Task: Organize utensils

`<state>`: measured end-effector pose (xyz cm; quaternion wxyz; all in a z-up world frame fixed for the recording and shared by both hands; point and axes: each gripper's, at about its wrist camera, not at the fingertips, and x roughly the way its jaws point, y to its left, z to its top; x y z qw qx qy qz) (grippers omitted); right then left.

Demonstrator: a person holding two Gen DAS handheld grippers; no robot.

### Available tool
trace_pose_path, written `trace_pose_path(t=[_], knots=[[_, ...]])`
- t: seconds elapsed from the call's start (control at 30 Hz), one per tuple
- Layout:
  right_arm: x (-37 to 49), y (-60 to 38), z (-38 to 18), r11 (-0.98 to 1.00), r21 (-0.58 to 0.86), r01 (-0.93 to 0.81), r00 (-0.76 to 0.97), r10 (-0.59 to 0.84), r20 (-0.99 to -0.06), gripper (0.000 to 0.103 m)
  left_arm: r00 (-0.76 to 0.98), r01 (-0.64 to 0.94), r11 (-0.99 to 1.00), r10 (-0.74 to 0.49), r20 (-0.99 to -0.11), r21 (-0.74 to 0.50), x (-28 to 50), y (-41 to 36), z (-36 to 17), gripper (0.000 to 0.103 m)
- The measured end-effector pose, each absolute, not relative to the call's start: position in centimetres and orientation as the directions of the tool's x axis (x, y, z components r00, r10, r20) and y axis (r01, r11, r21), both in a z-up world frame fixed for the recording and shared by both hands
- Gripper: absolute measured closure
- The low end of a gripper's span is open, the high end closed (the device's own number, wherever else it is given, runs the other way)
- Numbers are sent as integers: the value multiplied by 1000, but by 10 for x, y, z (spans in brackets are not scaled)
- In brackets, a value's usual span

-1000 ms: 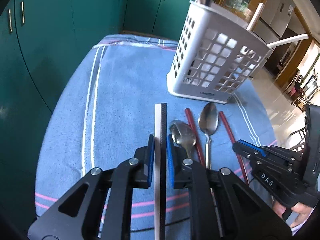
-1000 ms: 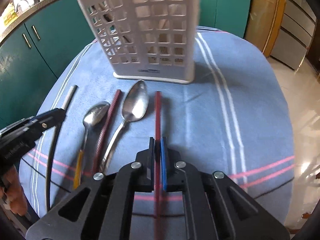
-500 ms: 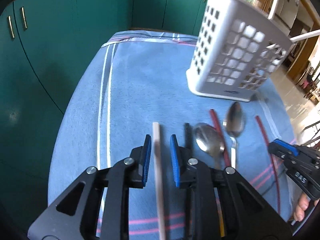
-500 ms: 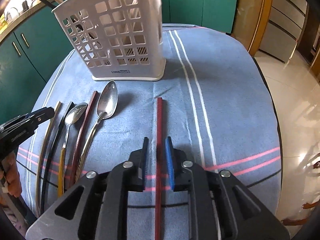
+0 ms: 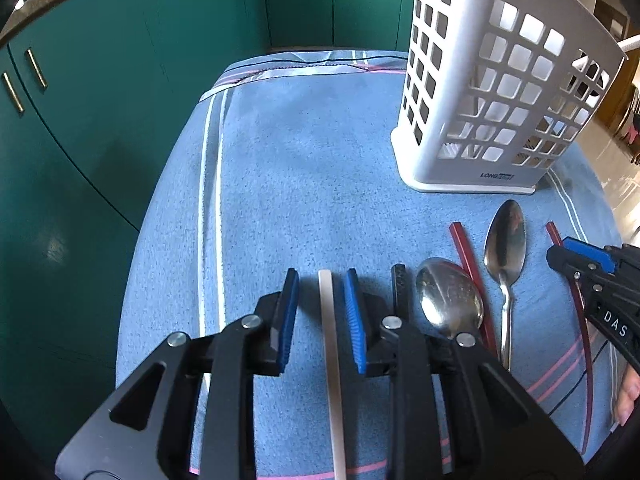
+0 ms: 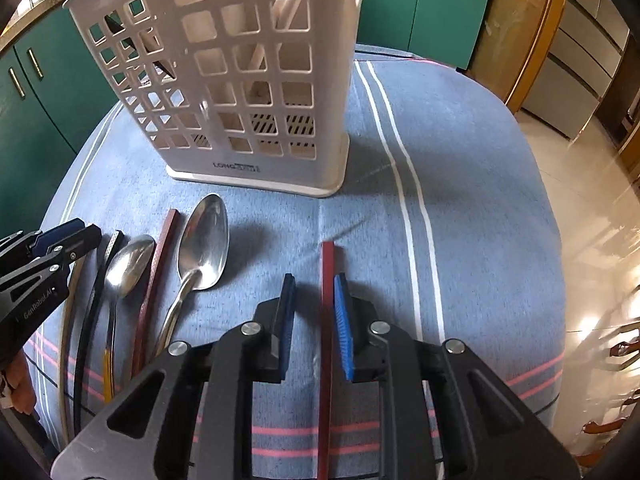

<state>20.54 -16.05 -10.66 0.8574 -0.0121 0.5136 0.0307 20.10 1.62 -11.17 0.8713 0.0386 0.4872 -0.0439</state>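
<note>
A white slotted utensil basket (image 5: pixel 496 92) stands on the blue cloth; it also shows in the right wrist view (image 6: pixel 240 80). My left gripper (image 5: pixel 322 284) is open, its jaws on either side of a white chopstick (image 5: pixel 330 344) lying on the cloth. My right gripper (image 6: pixel 314 292) is open around a red chopstick (image 6: pixel 327 320), which lies against the right pad. Between the grippers lie a black chopstick (image 5: pixel 400 284), a small spoon (image 5: pixel 448 296), another red chopstick (image 5: pixel 470 272) and a large spoon (image 5: pixel 505 248).
The blue striped cloth (image 5: pixel 300 168) covers a small table with edges close on all sides. Green cabinets (image 5: pixel 100 80) stand to the left and behind. The basket holds a few sticks (image 6: pixel 256 52). Shiny floor (image 6: pixel 592 220) lies to the right.
Both grippers opened and let go of their chopsticks, which now lie on the cloth. The left gripper let the black chopstick drop to its right side. Both grippers drew back a little.
</note>
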Motion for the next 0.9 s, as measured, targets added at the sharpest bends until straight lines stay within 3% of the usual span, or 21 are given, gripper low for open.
trace_pose_path(t=[0.6, 0.9], knots=[[208, -159, -107, 997, 2, -81, 467, 40, -883, 81, 527, 99, 994, -6, -850, 54, 194, 15, -109, 61], [207, -160, -108, 997, 0, -78, 473, 37, -880, 80, 522, 108, 993, -22, -852, 40, 193, 18, -111, 58]])
